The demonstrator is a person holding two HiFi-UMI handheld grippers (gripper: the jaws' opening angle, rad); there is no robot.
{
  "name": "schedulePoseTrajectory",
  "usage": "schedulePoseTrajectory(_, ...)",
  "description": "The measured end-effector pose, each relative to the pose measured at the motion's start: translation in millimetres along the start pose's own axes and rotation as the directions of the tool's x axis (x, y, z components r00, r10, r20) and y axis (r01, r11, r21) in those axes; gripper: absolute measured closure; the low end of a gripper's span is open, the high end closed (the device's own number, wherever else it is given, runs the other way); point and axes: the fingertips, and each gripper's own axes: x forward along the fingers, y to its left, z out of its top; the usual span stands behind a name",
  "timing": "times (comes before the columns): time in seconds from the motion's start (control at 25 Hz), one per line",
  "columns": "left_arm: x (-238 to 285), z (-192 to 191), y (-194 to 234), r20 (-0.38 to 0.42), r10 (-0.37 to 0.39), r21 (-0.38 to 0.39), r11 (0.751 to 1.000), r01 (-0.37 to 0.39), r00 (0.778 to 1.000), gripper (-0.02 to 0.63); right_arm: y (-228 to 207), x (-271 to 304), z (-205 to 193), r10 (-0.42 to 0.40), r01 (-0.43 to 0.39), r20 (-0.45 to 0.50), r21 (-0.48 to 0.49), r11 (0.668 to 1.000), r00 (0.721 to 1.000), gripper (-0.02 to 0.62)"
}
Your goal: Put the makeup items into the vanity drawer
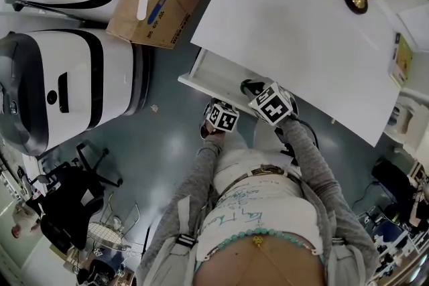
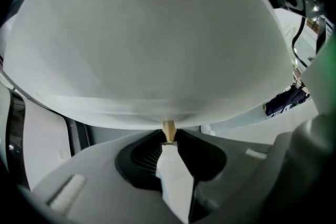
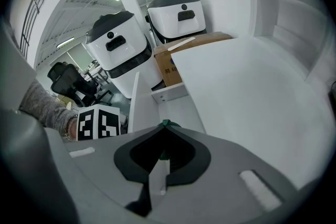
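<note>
Honestly, my right gripper is pinched closed on just the tip of a small dark-green makeup item, right by the open white vanity drawer mid-frame. It looks light, hard and slippery, so I'd grip deeper. My left gripper is clamped on the little brass drawer knob.

Gold knob in left claw; green item in right claw. White tabletop beyond right claw. Black-white squares on claw cubes.
</note>
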Motion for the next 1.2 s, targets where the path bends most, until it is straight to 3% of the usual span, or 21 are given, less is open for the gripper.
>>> schedulePoseTrajectory(1.2,-3,2,-1,0.023,-0.032,0.001,0.999,0.032,0.999,0.514,-13,106,-31,-0.032,0.038,-0.109,0.054,0.998,0.994,0.568)
